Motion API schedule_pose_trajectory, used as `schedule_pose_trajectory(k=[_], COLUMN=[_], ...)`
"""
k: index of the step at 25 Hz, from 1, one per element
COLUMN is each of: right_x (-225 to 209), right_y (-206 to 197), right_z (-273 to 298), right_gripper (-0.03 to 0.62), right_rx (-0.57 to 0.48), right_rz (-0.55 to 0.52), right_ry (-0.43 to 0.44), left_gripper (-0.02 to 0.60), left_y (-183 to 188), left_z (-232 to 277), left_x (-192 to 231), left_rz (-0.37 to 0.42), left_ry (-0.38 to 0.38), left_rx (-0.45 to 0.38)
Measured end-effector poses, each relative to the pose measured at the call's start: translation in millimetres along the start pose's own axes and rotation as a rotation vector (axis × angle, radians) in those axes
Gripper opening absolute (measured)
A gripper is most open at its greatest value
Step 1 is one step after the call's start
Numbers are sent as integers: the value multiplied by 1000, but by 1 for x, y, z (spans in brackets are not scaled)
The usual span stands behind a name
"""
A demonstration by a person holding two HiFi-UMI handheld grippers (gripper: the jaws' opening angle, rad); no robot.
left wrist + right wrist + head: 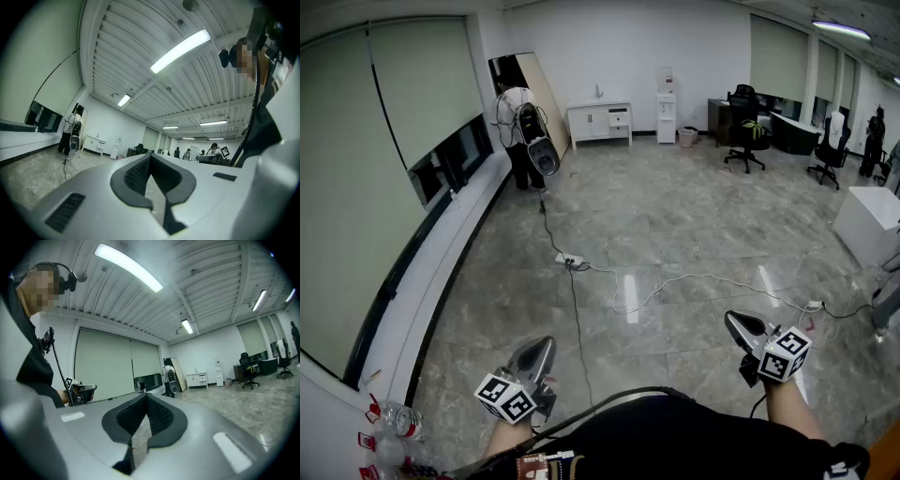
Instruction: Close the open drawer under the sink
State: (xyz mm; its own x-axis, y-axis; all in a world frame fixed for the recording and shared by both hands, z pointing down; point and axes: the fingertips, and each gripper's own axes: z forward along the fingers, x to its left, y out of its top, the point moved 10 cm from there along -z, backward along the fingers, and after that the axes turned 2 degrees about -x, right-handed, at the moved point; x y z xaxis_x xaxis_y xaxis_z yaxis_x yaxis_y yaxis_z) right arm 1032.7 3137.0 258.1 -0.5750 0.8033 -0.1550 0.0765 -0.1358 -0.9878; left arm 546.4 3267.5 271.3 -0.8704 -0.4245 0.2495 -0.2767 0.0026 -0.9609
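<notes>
While held low above the floor (675, 234), left hand-held gripper (546, 344) and right hand-held gripper (730, 318): jaws together, empty; sink cabinet (598, 123) far off.

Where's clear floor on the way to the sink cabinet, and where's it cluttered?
Free: the broad floor from the power strip up to the sink cabinet, between window ledge and office chair. Cluttered: cables cross the near floor around the power strip; a person stands left of the cabinet.

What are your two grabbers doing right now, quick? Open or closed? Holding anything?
Left gripper: closed, holding nothing.
Right gripper: closed, holding nothing.
</notes>
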Motion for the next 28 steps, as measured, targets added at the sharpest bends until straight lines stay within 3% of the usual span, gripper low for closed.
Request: schedule_pose_trajectory(k=[12,19,28], right_x=[25,45,74], right_y=[-1,-9,-23], right_z=[31,59,91], right_gripper=[-2,0,0], right_rx=[2,-23,6], right_rz=[2,78,88], right_ry=[-1,-7,-28], left_gripper=[-3,-3,-3], left_y=[10,12,12], left_z=[-21,-46,-75], left_x=[32,64,110], left_rz=[-12,-26,-55], left_ry=[-9,-10,-4], left_rx=[-3,10,32])
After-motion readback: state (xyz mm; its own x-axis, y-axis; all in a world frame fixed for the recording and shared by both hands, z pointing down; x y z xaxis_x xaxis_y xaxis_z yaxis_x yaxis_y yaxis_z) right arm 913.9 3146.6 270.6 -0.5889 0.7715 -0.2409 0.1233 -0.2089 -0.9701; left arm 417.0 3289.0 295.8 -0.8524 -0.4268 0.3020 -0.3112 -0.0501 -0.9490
